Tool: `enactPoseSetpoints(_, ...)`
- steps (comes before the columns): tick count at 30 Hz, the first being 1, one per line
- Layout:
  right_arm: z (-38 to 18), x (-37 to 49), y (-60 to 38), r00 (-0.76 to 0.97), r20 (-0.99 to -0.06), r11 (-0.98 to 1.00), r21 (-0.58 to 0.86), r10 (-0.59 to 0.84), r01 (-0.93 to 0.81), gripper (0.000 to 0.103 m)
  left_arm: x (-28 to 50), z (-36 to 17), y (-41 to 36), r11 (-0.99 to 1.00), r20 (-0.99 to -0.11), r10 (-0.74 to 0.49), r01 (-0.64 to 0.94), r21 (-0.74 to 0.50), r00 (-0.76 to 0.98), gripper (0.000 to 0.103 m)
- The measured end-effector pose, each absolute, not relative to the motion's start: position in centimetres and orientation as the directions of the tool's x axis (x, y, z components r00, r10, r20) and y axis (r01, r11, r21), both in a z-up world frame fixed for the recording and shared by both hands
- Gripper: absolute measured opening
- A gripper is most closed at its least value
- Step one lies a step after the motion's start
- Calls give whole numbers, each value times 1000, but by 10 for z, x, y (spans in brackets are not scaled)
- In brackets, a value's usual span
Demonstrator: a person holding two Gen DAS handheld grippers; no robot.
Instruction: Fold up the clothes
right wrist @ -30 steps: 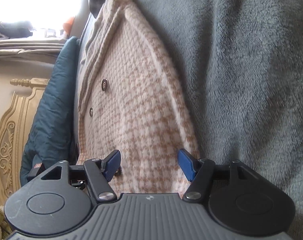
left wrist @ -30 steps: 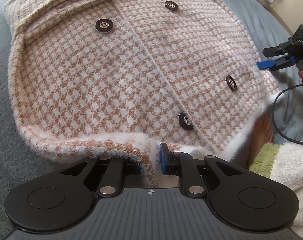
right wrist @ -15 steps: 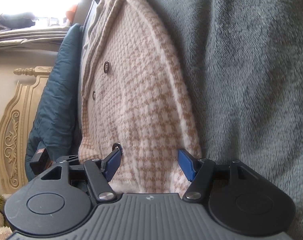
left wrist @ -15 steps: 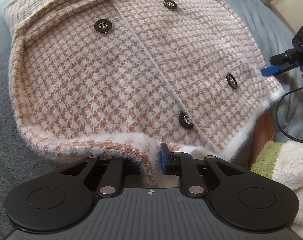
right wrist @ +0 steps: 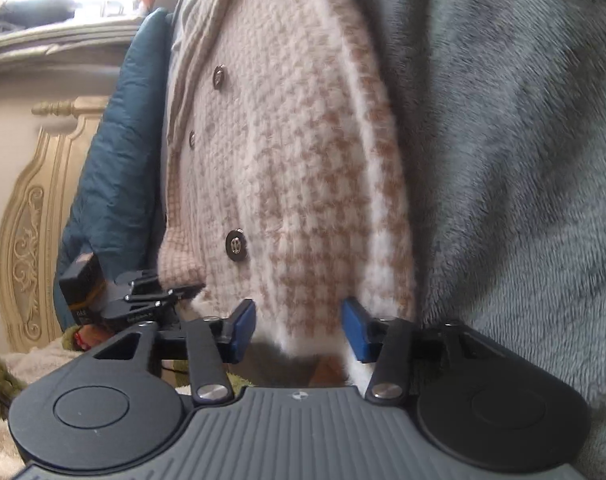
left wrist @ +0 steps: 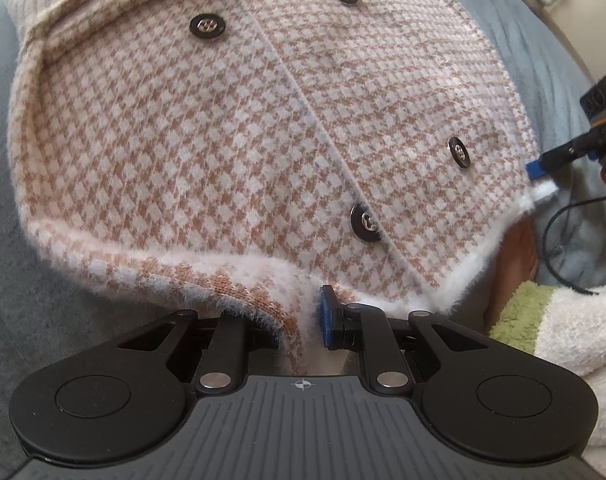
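A tan and white houndstooth cardigan [left wrist: 231,128] with dark metal buttons lies flat on a grey blanket [left wrist: 7,288]. My left gripper [left wrist: 303,320] is shut on its fuzzy white hem at the near edge; the cloth hides the left pad. In the right wrist view the same cardigan [right wrist: 303,160] runs away from me. My right gripper [right wrist: 299,330] has the other hem corner between its blue pads, and its jaws are closing without visibly pressing the cloth. The right gripper [left wrist: 537,168] also shows at the cardigan's right corner, and the left gripper [right wrist: 183,294] shows pinching the hem.
A teal quilted cover [right wrist: 119,152] lies beside the cardigan, against an ornate cream headboard [right wrist: 27,240]. A fluffy white and green sleeve [left wrist: 551,332] and a black cable [left wrist: 551,248] sit at the right. Grey blanket [right wrist: 503,160] spreads to the right.
My right gripper has moved in over the cardigan's hem corner and its jaws have narrowed around it. The left gripper keeps its hold in place.
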State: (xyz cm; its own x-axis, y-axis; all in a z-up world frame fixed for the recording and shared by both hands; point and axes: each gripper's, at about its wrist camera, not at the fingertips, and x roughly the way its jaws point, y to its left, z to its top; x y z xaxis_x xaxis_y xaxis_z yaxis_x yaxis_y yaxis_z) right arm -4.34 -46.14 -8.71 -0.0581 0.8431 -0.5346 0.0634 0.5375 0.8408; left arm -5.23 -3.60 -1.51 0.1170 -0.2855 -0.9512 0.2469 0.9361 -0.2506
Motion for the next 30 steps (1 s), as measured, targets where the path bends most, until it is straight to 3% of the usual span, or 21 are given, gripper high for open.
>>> enactPoseSetpoints(2,-88,-45,-463,-59,-531,535,842,845,69,37,-53,-16,-33,934,-947,-303,231,-272,110,15)
enactPoseSetpoints(4,-88,-47,-461,-77,-524,529,846,848,67,20,-53,-15,-29,926,-936,-335,222,-305,111,13)
enactPoseSetpoints(7,-83,-48,-455,-87,-498,503,863,863,42,11,-53,-12,-22,906,-908,-403,194,-377,116,9)
enactPoseSetpoints(12,-63,-39,-449,-41,-460,460,888,887,-25,9,-47,0,0,851,-834,-525,120,-511,173,7)
enactPoseSetpoints(19,-20,-10,-440,4,-474,469,869,881,-157,10,-40,19,13,807,-772,-587,100,-582,244,7)
enactPoseSetpoints(23,-24,-7,-453,-17,-569,565,819,822,-101,17,-44,15,10,805,-777,-591,101,-584,219,7)
enactPoseSetpoints(24,-27,-9,-460,0,-589,588,806,808,-77,35,-45,14,11,805,-778,-592,100,-585,212,7)
enactPoseSetpoints(25,-29,-11,-467,16,-609,609,791,793,-53,60,-46,12,12,804,-778,-593,94,-587,207,7)
enactPoseSetpoints(26,-31,-13,-474,32,-629,629,776,777,-29,67,-47,11,12,803,-779,-593,87,-589,203,7)
enactPoseSetpoints(30,-35,-17,-493,98,-695,695,718,712,38,69,-48,8,11,801,-778,-596,81,-593,198,7)
